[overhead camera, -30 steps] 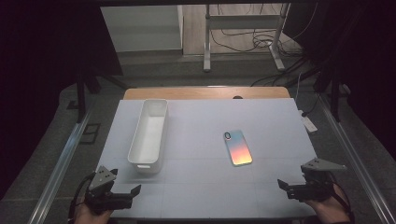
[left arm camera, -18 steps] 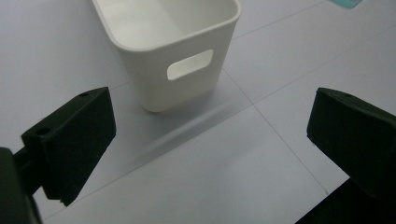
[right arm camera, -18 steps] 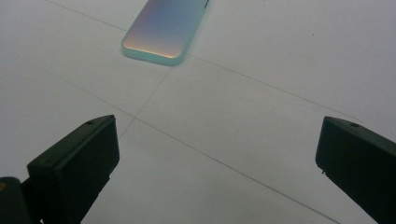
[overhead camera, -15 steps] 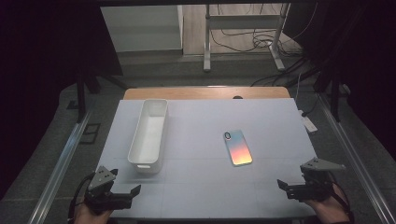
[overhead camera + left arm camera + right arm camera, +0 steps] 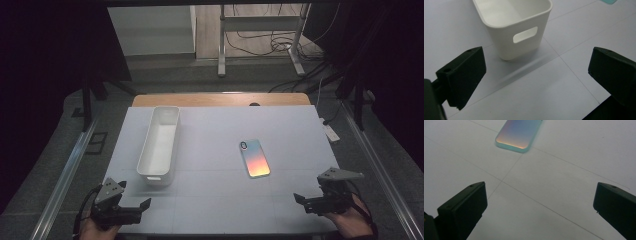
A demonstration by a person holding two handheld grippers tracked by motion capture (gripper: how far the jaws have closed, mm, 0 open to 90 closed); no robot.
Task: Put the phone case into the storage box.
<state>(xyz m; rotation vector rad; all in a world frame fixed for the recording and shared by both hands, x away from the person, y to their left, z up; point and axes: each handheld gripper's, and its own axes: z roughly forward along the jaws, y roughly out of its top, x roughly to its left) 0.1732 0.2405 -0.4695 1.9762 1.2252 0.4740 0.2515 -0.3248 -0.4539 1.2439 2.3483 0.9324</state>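
A long white bin (image 5: pixel 160 144) with a handle slot stands on the left half of the white table (image 5: pixel 215 200); its near end (image 5: pixel 519 32) fills the top of the left gripper view. A phone (image 5: pixel 254 158) with a pink-to-orange gradient back lies flat right of centre, and its near end (image 5: pixel 519 135) shows in the right gripper view. My left gripper (image 5: pixel 145 206) sits at the front left corner, open and empty, just short of the bin (image 5: pixel 536 82). My right gripper (image 5: pixel 298 198) rests at the front right, open and empty, with the phone ahead of it (image 5: pixel 539 212).
Faint grid lines cross the table top. A wooden strip (image 5: pixel 220 99) borders the far edge. Metal rails (image 5: pixel 65 175) run along both sides. Cables and a stand's legs (image 5: pixel 260 55) lie on the floor beyond.
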